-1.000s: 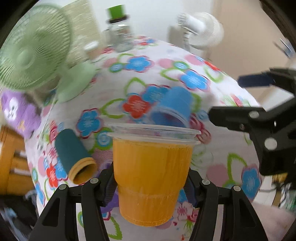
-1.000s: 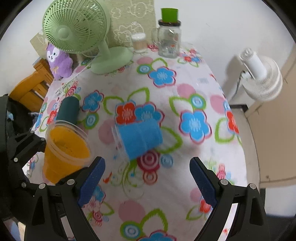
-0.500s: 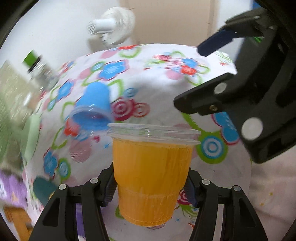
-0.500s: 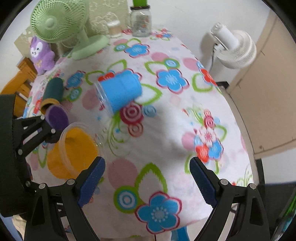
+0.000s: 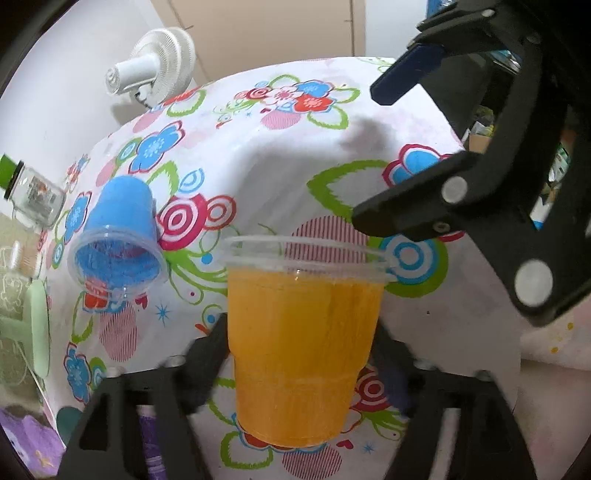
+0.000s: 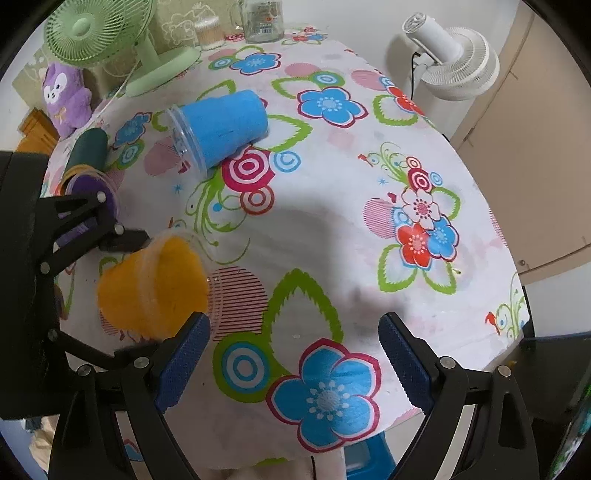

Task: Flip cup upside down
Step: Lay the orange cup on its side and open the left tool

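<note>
My left gripper point(image 5: 301, 332) is shut on an orange plastic cup point(image 5: 301, 347) with a clear rim. In the right wrist view the orange cup point(image 6: 155, 288) is tilted, mouth pointing toward the table's middle, held above the flowered tablecloth point(image 6: 332, 229) at the left. My right gripper point(image 6: 291, 350) is open and empty over the table's near edge, its blue pads point(image 6: 183, 363) just right of the orange cup. A blue cup point(image 6: 221, 129) lies on its side farther back; it also shows in the left wrist view point(image 5: 118, 236).
A dark green cup point(image 6: 86, 151) and a purple cup point(image 6: 92, 195) lie at the left edge. A green desk fan point(image 6: 110, 40), a glass jar point(image 6: 260, 18) and a purple plush toy point(image 6: 66, 96) stand at the back. A white fan point(image 6: 454, 59) stands beside the table.
My left gripper has rotated with the orange cup, tipping it over toward its side and swinging the view toward the right gripper. My right gripper has drawn back toward the near table edge.
</note>
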A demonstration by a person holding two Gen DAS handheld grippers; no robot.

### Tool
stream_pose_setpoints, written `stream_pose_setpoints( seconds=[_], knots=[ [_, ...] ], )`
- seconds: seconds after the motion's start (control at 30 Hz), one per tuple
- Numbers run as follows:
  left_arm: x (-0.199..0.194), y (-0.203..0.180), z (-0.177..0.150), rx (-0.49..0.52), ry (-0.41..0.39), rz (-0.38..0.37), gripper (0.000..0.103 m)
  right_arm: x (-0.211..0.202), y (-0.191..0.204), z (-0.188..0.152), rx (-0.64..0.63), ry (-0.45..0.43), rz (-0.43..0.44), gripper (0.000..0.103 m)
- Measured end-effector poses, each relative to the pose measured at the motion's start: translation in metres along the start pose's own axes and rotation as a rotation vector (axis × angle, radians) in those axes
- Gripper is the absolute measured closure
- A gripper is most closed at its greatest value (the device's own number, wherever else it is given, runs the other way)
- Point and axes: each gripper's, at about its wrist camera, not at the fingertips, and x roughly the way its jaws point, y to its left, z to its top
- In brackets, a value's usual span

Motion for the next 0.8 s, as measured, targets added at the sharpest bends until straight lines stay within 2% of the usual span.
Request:
stream_pose_setpoints(
  seconds=[0.03,0.07,0.23,0.37,0.57,0.7,0.8],
  knots=[
    [-0.001,0.002,0.0,-0.016,-0.004,0.004,0.01,0.001,0.001,0.0,-0.005,-0.001,0.0,0.009],
    [-0.004,0.003,-0.001,-0.031,-0.013,0.008,0.008,0.001,0.002,0.001,-0.012,-0.003,0.003,0.009],
    [-0.025,0.005,-0.006,-0.116,-0.028,0.067,0.005,-0.003,0.01,0.007,-0.068,-0.004,0.035,0.009],
    [-0.042,0.006,-0.009,-0.237,-0.016,0.115,0.004,-0.016,0.02,0.018,-0.176,-0.02,0.085,0.009],
    [-0.078,0.012,-0.022,-0.573,-0.019,0.179,0.002,-0.038,0.033,0.034,-0.384,-0.071,0.147,0.009],
    [-0.102,0.018,-0.034,-0.861,-0.047,0.201,0.001,-0.053,0.037,0.04,-0.469,-0.109,0.212,0.009],
    [-0.117,0.021,-0.043,-1.034,-0.074,0.207,0.001,-0.062,0.041,0.042,-0.519,-0.117,0.238,0.009]
  ],
)
